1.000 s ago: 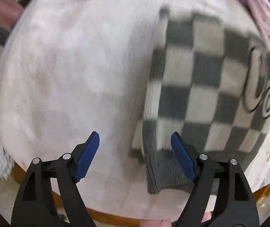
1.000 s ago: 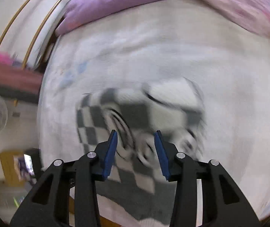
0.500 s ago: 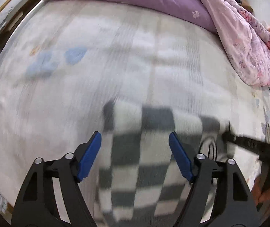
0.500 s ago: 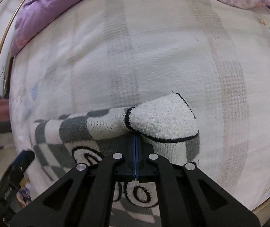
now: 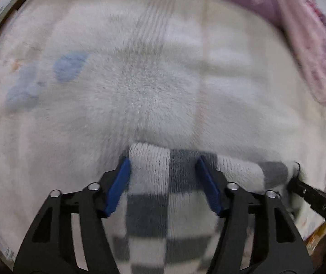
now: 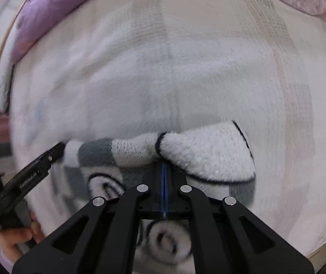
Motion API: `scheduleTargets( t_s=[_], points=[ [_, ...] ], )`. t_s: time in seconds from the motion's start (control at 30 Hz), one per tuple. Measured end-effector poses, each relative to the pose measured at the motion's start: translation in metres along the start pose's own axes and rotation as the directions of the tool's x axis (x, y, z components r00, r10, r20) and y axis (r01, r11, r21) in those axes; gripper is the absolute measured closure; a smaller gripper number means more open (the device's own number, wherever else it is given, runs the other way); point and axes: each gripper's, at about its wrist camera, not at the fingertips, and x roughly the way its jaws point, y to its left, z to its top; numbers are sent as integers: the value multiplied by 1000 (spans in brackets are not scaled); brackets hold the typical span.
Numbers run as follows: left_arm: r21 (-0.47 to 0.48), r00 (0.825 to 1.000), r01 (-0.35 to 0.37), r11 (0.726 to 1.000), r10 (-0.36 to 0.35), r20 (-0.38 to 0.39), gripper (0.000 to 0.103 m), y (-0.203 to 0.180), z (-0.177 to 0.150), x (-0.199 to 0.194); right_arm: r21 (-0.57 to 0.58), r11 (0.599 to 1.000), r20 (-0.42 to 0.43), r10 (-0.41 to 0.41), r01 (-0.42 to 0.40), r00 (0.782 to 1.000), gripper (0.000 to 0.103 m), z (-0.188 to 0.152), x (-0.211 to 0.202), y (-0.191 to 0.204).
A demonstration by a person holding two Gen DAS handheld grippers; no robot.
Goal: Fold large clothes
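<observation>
Right hand-held gripper (image 6: 164,171) is clamped tight, blue pads meeting, and it pinches the far edge of the checked sweater (image 6: 126,150) right at its tips. The white fleecy panel with dark piping (image 6: 208,153) bulges just beyond and to the right of the jaws. My read: that corner is pinned so the edge can be lifted and carried over for a fold.

Left hand-held gripper (image 5: 163,171) straddles the other end of the same edge. Its jaws have just been closing, with the knit between the fingers (image 5: 117,189). The left pad looks against the cloth; I can't tell if the right pad presses yet, so I count it as not gripping. Likely it's closing for a matching pinch, so both corners travel together.

Sweater lies flat on the bed's white blanket (image 5: 153,86), directly under and ahead of both grippers.

Count:
- 2 hand-held grippers
- 1 sweater
- 1 blanket
- 1 purple duvet (image 6: 55,9), far beyond the tips
- 1 bare hand (image 6: 17,237), on the left tool's handle
</observation>
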Motion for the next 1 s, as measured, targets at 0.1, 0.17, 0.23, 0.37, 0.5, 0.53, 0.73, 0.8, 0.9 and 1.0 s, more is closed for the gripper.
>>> scheduleTargets(
  t_s=[0.1,0.17,0.23,0.37,0.5,0.53,0.73,0.8,0.9,1.0],
  points=[
    [53,999,39,998,-40,7,62,0,-43,-31,-132,985,67,-99,107,993,99,-33,-35,10],
    [65,999,42,997,-40,-34,62,0,-72,-20,-157,976,58,-143,150,988,103,-50,-29,5],
    [54,998,34,998,-30,-64,62,9,-99,5,-157,977,45,-139,145,989,103,-65,-10,-10],
    [-108,993,101,989,-106,-47,62,37,-153,-1,-86,993,-11,-79,78,997,103,-107,-13,-26],
    [-108,996,38,993,-46,-71,62,54,-216,0,-57,995,-71,-89,85,993,103,-163,16,-43],
    [-137,996,62,989,-71,-61,62,60,-226,3,2,997,-126,-75,76,989,103,-182,31,-54],
    [-196,992,71,978,-90,-90,60,69,-256,-2,64,997,-153,-40,51,987,103,-242,44,-70],
    [-120,981,-28,992,4,-195,61,55,-262,-4,39,998,-221,-37,47,974,97,-237,37,-62],
    [-84,990,67,994,-76,-117,61,40,-255,-31,-20,1000,-122,-8,6,992,97,-216,5,-45],
    [-26,994,106,994,-107,-19,61,18,-230,-45,-57,998,4,14,-13,1000,97,-174,-24,-22]
  ],
)
